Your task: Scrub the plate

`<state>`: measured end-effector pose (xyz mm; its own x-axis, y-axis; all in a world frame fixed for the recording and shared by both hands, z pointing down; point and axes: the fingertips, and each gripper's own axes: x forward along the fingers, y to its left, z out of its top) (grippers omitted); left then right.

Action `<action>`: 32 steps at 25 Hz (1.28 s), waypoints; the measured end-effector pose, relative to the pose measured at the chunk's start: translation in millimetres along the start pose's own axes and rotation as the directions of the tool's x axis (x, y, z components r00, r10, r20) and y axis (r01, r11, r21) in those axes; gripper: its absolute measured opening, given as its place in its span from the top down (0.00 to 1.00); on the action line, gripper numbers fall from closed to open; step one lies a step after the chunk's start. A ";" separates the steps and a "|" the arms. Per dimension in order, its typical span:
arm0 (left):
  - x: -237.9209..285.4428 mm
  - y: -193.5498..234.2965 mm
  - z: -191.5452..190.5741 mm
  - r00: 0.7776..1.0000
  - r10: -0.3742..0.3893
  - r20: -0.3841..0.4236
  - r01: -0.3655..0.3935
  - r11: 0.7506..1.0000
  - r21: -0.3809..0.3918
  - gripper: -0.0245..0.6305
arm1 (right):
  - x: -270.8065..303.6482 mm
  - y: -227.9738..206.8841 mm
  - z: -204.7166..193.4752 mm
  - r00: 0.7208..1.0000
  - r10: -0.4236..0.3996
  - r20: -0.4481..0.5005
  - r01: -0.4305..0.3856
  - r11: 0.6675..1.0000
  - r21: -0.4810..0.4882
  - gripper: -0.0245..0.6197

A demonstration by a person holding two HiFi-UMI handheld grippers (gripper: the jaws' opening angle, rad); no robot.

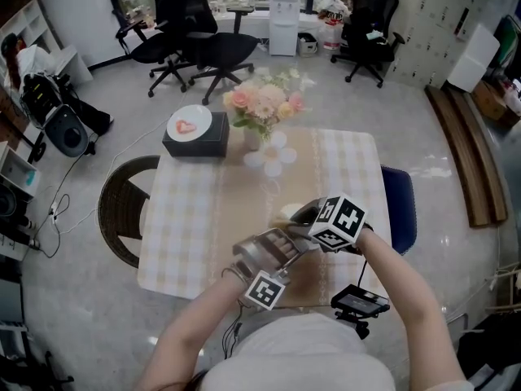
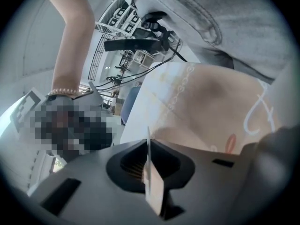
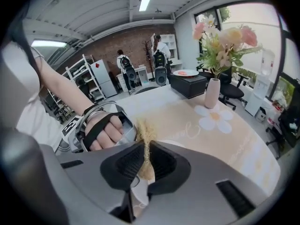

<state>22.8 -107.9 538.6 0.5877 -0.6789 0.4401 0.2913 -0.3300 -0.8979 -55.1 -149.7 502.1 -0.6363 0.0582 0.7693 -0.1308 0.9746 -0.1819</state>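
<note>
Both jaws pinch — left gripper (image 2: pixel 149 165) on the plate (image 2: pixel 154 193) rim, right gripper (image 3: pixel 146 161) on the scrubber (image 3: pixel 145 134); we should steady the plate, rub firmly.

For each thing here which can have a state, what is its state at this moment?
Left gripper: shut on the plate's edge.
Plate: clamped, seen edge-on between the jaws.
Right gripper: shut on the scrubber.
Scrubber: clamped, its tuft sticking out past the jaws.
Vase: upright on the table, holding flowers.
Dish: lying flat on the box.
</note>
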 end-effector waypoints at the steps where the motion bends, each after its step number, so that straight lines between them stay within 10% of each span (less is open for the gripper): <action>1: 0.2 -0.5 0.1 1.000 -0.003 0.001 0.003 1.000 0.001 0.93 | 3.6 0.8 -1.5 1.000 0.010 -0.018 -0.010 1.000 -0.003 0.90; 32: 1.9 -7.3 4.5 1.000 -0.028 0.007 0.028 1.000 0.002 0.93 | 47.9 -74.4 13.4 0.993 -0.105 0.046 0.098 0.987 0.129 0.90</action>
<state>25.3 -103.8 546.0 0.5847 -0.6645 0.4654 0.3092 -0.3479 -0.8851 -86.0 -222.4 544.2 -0.6533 -0.0546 0.7551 -0.2894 0.9396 -0.1825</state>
